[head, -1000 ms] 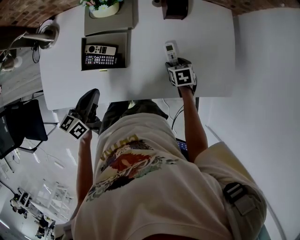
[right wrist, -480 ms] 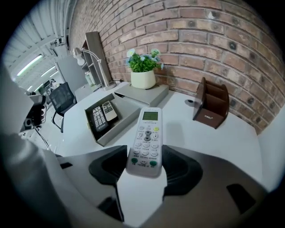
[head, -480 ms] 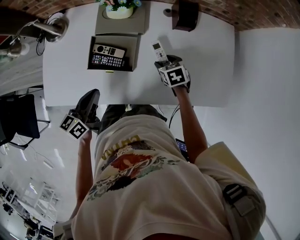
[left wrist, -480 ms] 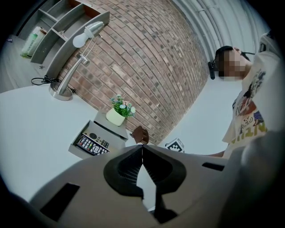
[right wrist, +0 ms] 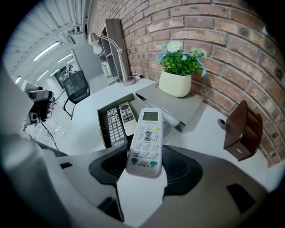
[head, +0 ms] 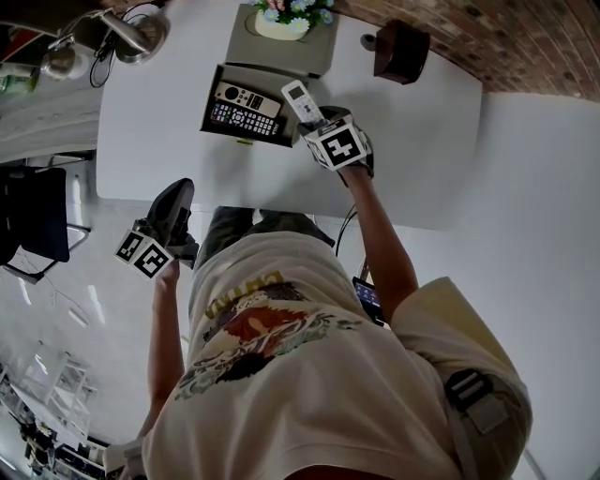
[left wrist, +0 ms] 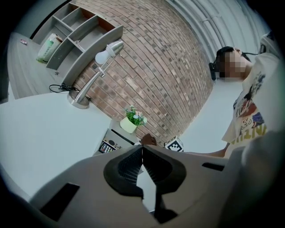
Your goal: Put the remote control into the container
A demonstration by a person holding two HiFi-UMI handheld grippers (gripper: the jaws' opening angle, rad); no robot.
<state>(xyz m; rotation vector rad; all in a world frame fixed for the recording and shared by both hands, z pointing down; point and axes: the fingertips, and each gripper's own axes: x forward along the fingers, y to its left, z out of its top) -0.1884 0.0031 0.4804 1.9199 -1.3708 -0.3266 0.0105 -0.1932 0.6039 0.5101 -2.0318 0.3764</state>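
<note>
My right gripper [head: 314, 118] is shut on a white remote control [head: 300, 101], which sticks out ahead of the jaws at the right rim of the grey open container [head: 210, 101]. In the right gripper view the remote [right wrist: 146, 140] lies between the pads of the gripper [right wrist: 144, 156], buttons up, with the container [right wrist: 103, 121] just beyond it. A black remote [head: 246, 120] and a beige remote [head: 247, 97] lie inside. My left gripper [head: 178, 195] hangs off the table's front edge, shut and empty [left wrist: 142, 148].
A potted plant [head: 286, 19] stands on a grey lid [head: 314, 56] behind the container. A brown wooden holder [head: 401, 52] sits at the back right, a desk lamp [head: 131, 33] at the back left. A dark chair [head: 33, 216] stands left of the white table [head: 422, 141].
My right gripper has carried the white remote leftward across the table, from well right of the container to its right rim. The left gripper has stayed below the table's edge.
</note>
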